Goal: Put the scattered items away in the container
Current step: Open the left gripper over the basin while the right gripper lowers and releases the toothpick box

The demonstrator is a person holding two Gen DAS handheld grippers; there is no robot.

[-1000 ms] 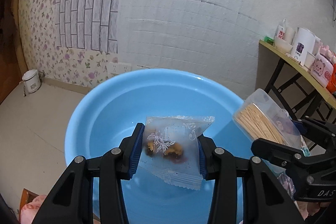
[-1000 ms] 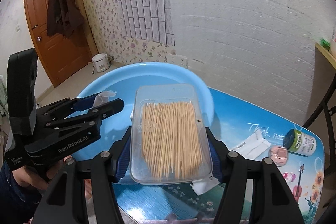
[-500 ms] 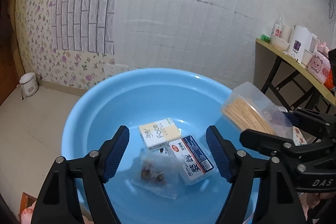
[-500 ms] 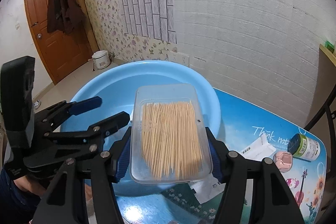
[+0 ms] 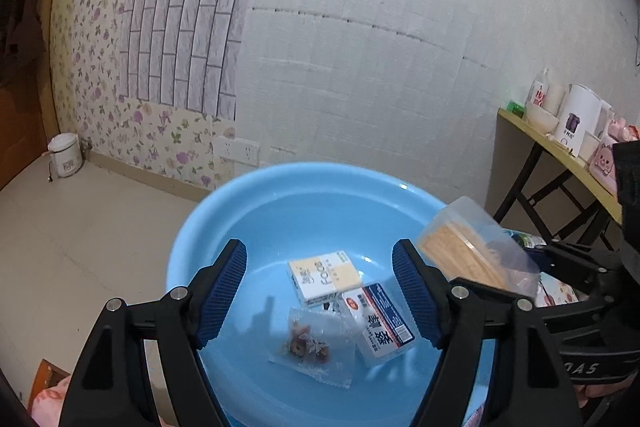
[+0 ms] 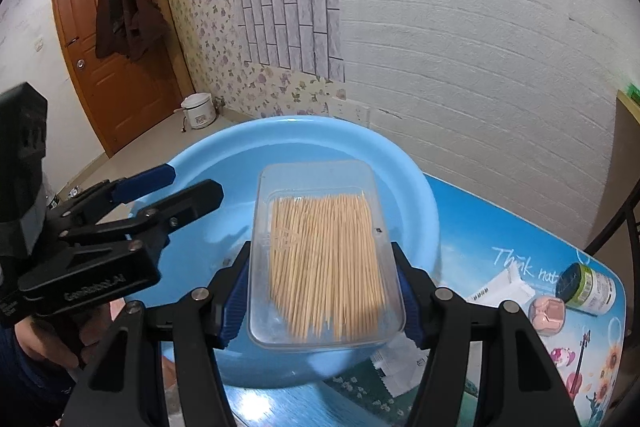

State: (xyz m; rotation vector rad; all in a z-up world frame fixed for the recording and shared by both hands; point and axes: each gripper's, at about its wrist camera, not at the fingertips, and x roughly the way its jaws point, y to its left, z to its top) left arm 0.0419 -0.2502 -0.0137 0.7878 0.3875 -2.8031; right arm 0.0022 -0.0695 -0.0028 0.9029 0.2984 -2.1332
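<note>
A blue basin [image 5: 248, 211] [image 6: 420, 195] stands on the table. In it lie a clear snack packet [image 5: 312, 347], a yellow-and-white box [image 5: 324, 277] and a blue-and-white pack [image 5: 380, 327]. My left gripper [image 5: 320, 291] is open and empty above the basin; it also shows in the right wrist view [image 6: 180, 183]. My right gripper [image 6: 324, 291] is shut on a clear box of toothpicks [image 6: 324, 267] and holds it over the basin's near right side; the box also shows in the left wrist view [image 5: 472, 251].
On the blue printed table [image 6: 500, 227], right of the basin, lie a white sachet [image 6: 504, 287], a pink piece [image 6: 546, 313], a green-labelled jar [image 6: 588, 289] and another white packet [image 6: 400, 367]. A shelf with cups [image 5: 560, 131] stands at the right wall.
My left gripper opened and let the snack packet drop into the basin, then rose a little. The right gripper moved the toothpick box further over the basin.
</note>
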